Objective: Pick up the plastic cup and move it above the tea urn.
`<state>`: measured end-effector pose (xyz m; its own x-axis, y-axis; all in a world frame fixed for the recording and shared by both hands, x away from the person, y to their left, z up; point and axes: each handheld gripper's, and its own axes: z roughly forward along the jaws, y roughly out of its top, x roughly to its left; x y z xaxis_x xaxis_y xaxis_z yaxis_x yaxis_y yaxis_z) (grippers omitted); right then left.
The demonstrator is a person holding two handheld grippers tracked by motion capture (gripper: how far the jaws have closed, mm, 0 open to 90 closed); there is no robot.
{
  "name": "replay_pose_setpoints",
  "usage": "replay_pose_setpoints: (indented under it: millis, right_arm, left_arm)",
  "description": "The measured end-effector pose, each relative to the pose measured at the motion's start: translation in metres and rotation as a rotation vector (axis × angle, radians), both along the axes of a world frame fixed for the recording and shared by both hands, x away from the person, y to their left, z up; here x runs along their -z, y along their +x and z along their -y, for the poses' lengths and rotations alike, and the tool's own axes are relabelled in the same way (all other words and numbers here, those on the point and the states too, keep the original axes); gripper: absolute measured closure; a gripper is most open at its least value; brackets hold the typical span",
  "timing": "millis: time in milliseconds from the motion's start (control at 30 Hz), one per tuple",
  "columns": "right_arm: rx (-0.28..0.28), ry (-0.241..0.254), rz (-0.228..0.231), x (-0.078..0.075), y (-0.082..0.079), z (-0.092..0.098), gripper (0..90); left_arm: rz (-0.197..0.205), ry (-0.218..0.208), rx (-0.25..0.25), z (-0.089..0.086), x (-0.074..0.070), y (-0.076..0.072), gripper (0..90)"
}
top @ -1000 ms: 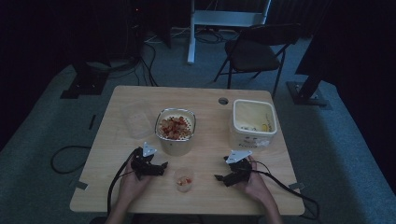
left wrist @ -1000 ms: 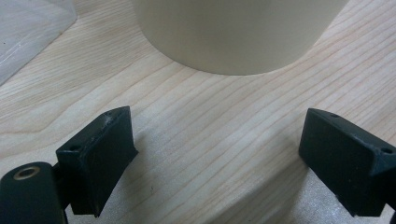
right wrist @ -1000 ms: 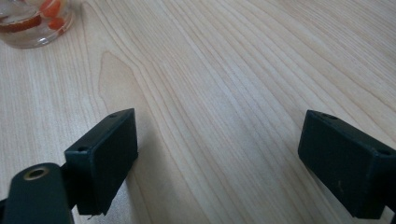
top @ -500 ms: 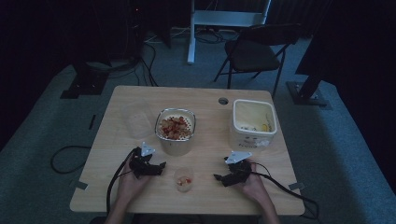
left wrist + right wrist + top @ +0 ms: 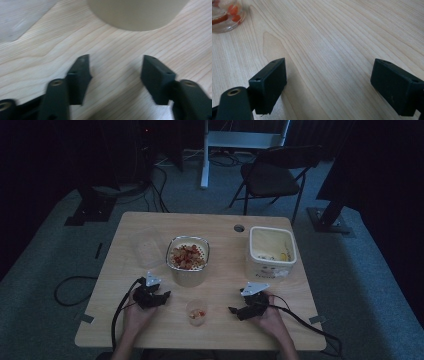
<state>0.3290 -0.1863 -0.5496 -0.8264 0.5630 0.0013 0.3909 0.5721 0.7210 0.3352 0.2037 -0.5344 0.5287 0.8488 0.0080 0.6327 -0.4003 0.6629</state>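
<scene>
While its fingers have just been closing on nothing, the left gripper (image 5: 161, 296) rests half-open on the pale wood table (image 5: 225, 332) just before the strainer pot (image 5: 188, 260); the right gripper (image 5: 239, 310) lies wide open, empty. Between them stands a cup (image 5: 196, 312). A tub (image 5: 271, 251) stands right; grey carpet (image 5: 50, 265) and a chair (image 5: 272, 175) lie beyond in a dark room

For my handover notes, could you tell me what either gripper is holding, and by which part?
Nothing is held: the left gripper, whose jaws have just been closing, and the right gripper have only bare table between them.
</scene>
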Motion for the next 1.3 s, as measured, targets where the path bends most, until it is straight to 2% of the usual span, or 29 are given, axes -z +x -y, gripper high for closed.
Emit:
replay_pose_setpoints:
  millis: [67,133,267,300,333,367,467,500,533,600,667,700,733,767,833,933,1067,1167,1233,1300]
  right_arm:
    - [0.0,0.0,0.0,0.0,0.0,0.0,13.2]
    - [0.0,0.0,-0.001,0.0,0.0,0.0,13.1]
    - [0.0,0.0,0.0,0.0,0.0,0.0,13.1]
    - [0.0,0.0,0.0,0.0,0.0,0.0,13.1]
    - [0.0,0.0,0.0,0.0,0.0,0.0,13.2]
    - [0.002,0.0,0.0,0.0,0.0,0.0,13.4]
    - [0.003,0.0,0.002,0.0,-0.001,0.0,13.5]
    - [0.003,0.0,0.002,0.0,-0.001,0.0,13.5]
    - [0.003,0.0,0.001,0.0,-0.001,0.0,13.5]
    - [0.003,0.0,0.001,0.0,-0.001,0.0,13.5]
    - [0.003,0.0,0.001,0.0,-0.001,0.0,13.5]
    - [0.003,0.0,0.001,0.0,-0.001,0.0,13.5]
    - [0.003,0.0,0.001,0.0,-0.001,0.0,13.5]
    - [0.004,0.001,0.002,0.0,-0.001,0.0,13.5]
    - [0.003,0.0,0.004,0.0,-0.001,0.0,13.5]
    - [0.003,0.0,0.002,0.0,-0.001,0.0,13.5]
    - [0.003,0.0,0.002,0.0,-0.001,0.0,13.5]
    - [0.003,0.0,0.002,0.0,-0.001,0.0,13.6]
    - [0.003,0.0,0.002,0.0,-0.001,0.0,13.6]
    - [0.004,0.0,0.002,0.0,-0.001,0.0,13.6]
  left_arm:
    - [-0.007,0.012,-0.025,-0.004,-0.002,0.001,51.1]
    - [0.003,0.026,-0.051,-0.008,-0.005,0.0,53.0]
    - [0.069,-0.011,-0.119,-0.023,-0.023,0.002,53.5]
    - [0.069,-0.011,-0.119,-0.023,-0.023,0.002,53.5]
    - [0.086,-0.03,-0.16,-0.033,-0.033,0.009,53.5]
    - [0.093,-0.036,-0.179,-0.037,-0.038,0.012,53.2]
    - [0.131,-0.045,-0.228,-0.048,-0.053,0.021,53.1]
    - [0.131,-0.045,-0.228,-0.048,-0.053,0.021,53.1]
    - [0.148,-0.057,-0.263,-0.053,-0.063,0.029,53.1]
    - [0.156,-0.053,-0.284,-0.056,-0.069,0.037,53.1]
    - [0.144,-0.049,-0.307,-0.059,-0.072,0.05,53.2]
    - [0.144,-0.049,-0.307,-0.059,-0.072,0.05,53.2]
    - [0.094,-0.028,-0.341,-0.063,-0.065,0.069,53.2]
    - [0.07,-0.026,-0.355,-0.065,-0.061,0.075,53.9]
    - [0.024,-0.027,-0.376,-0.068,-0.051,0.085,55.0]
    - [-0.011,-0.054,-0.37,-0.071,-0.04,0.093,58.5]
    - [-0.022,-0.047,-0.378,-0.07,-0.037,0.098,70.1]
    - [-0.017,-0.012,-0.387,-0.066,-0.039,0.101,80.8]
    - [-0.015,-0.021,-0.382,-0.066,-0.04,0.102,83.4]
    - [-0.005,-0.035,-0.398,-0.067,-0.043,0.103,85.1]
